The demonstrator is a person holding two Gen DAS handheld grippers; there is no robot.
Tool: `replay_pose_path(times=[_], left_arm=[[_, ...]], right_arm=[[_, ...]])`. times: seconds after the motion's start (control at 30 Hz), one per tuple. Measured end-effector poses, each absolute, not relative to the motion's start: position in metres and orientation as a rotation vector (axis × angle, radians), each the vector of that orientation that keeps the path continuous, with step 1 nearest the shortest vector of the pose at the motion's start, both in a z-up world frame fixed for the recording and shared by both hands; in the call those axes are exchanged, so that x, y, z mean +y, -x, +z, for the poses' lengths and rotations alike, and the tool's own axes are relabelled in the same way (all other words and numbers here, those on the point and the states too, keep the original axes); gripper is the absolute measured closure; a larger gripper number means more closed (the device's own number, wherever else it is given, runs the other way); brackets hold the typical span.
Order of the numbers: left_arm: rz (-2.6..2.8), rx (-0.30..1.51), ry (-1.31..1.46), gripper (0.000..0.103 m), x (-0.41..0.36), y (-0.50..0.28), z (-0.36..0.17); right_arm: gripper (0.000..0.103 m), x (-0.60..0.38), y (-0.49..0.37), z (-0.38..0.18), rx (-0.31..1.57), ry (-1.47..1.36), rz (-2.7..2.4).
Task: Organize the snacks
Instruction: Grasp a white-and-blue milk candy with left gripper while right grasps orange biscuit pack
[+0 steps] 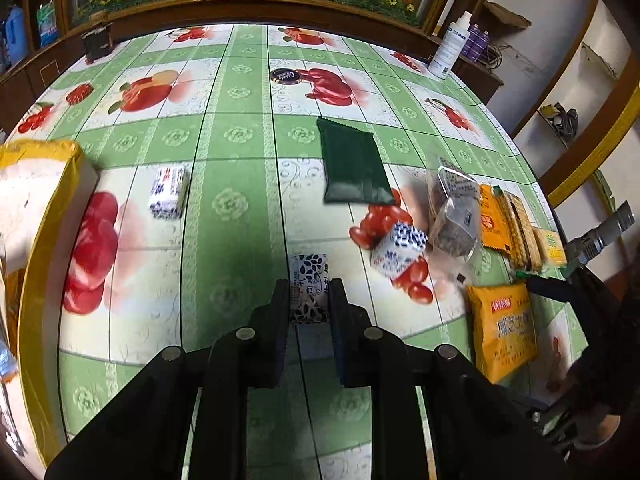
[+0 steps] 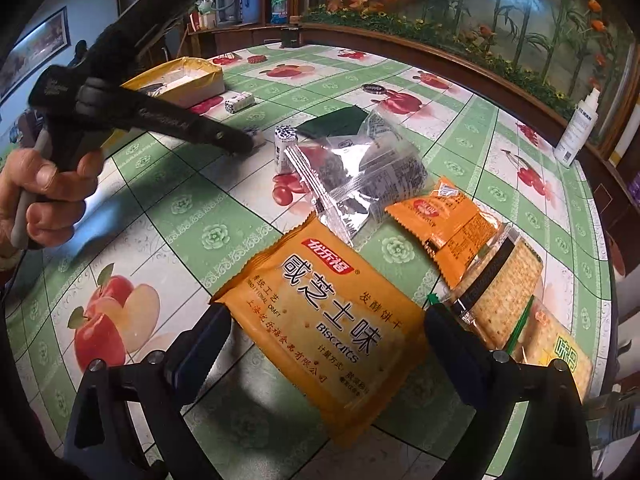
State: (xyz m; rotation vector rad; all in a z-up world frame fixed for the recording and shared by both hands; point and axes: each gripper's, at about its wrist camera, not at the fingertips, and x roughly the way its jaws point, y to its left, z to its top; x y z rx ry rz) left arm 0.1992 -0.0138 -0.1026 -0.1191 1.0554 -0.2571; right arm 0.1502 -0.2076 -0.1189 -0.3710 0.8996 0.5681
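Candy (image 1: 309, 289) half-hidden between pads (image 1: 280, 320)

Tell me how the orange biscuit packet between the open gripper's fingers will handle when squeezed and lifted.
The orange biscuit packet looks flat and fairly stiff, so it probably won't droop. Its glossy wrapper may slip. The biscuits inside could crack if the right hand-held gripper clamps hard.

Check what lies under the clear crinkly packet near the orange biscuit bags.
The clear packet overlaps the dark green packet behind it and the tablecloth. Anything else beneath stays hidden.
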Motion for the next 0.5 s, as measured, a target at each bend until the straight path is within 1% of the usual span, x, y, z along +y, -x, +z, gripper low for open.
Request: replay_pose_path(times=[0.07, 0.2, 0.3, 0.4, 0.5], left_arm=[[-0.265, 1.061, 0.125, 0.087, -0.011, -0.192, -0.103], [-0.284, 1.054, 0.127, 0.087, -0.006, -0.176, -0.096], [-0.294, 1.041, 0.131, 0.087, 0.001, -0.168, -0.088], [-0.305, 1.02, 0.124, 0.087, 0.005, -0.158, -0.079], [-0.3, 0.994, 0.112, 0.087, 0.01, -0.148, -0.07]], right_arm=[[0.0, -0.203, -0.154, -0.123, 0.917, 0.378, 0.551], [0.0, -0.196, -0.155, -0.122, 0.905, 0.425, 0.548], [0.0, -0.19, -0.153, -0.108, 0.885, 0.523, 0.601], [0.0, -0.18, -0.148, -0.097, 0.815, 0.639, 0.726], [0.0, -0.169, -0.164, -0.112, 0.893, 0.7, 0.794]])
